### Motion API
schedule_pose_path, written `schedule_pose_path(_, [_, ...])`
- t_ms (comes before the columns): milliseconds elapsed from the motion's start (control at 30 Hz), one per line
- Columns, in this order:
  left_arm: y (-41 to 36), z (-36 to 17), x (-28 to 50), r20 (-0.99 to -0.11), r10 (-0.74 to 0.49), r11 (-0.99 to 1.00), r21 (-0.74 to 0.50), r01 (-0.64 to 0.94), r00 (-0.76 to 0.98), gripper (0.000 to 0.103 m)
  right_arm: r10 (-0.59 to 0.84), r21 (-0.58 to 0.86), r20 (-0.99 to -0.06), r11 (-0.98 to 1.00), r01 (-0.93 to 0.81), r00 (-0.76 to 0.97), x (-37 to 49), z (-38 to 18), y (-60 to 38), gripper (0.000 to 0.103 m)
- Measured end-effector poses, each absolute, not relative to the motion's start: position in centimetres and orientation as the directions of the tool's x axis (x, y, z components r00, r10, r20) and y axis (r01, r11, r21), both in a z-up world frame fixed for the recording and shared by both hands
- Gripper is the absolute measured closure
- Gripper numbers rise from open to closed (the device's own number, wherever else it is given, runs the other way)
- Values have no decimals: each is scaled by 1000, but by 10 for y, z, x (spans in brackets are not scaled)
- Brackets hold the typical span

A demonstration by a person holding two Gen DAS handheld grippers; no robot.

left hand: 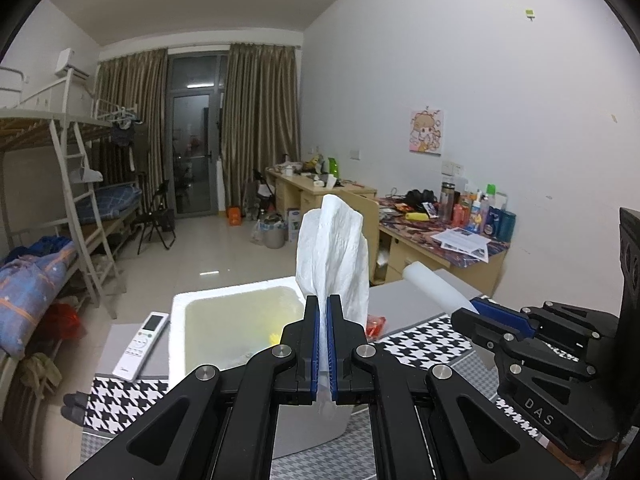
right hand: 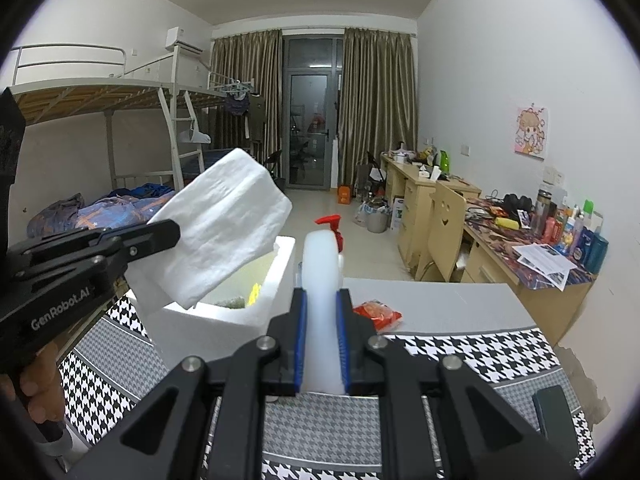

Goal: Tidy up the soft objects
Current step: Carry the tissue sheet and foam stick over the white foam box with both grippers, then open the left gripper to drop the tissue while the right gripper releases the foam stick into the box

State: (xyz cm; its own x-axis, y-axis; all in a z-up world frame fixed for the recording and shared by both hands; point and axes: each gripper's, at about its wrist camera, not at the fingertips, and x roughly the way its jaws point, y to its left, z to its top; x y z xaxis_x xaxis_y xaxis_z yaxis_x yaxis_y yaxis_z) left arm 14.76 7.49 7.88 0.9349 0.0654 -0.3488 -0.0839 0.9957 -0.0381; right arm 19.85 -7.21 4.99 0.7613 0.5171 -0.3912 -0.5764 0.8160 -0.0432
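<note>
The left gripper [left hand: 323, 344] has its blue pads pressed together on a crumpled white paper towel [left hand: 334, 248], which stands up above the near right part of the open white foam box [left hand: 178, 312]; seen from the right wrist, the same towel [right hand: 228, 224] hangs over the box's near left corner [right hand: 224, 316], clear of the rim; the right gripper [right hand: 322, 344] is clamped on a pale translucent foam sheet [right hand: 322, 280], which is held upright just right of the box, above the houndstooth tablecloth [right hand: 460, 356]; a red snack packet [right hand: 378, 312] lies on the grey table [right hand: 440, 304] to the right; a white remote control [left hand: 140, 346] lies left of the box. Something yellow shows inside the box, too small to name. The step in hand looks like carrying both soft things to the box; the next move calls for lowering the towel past the rim and parting the jaws only once it is inside, then bringing the foam sheet leftward over the opening; the towel may catch on the rim.
</note>
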Motion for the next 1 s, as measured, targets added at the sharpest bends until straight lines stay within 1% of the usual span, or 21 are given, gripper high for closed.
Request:
schedule_pose_path(400, [89,81,152,-342,125,989,-27,-142,931,99,548,-44,-392,791,-610,739,204,53,-56,86])
schedule_pose_path(1000, [106,77,161,-353,161,983,-30,-183,922,99,566,-59,-410,766,-640,715,210,59,-25,85])
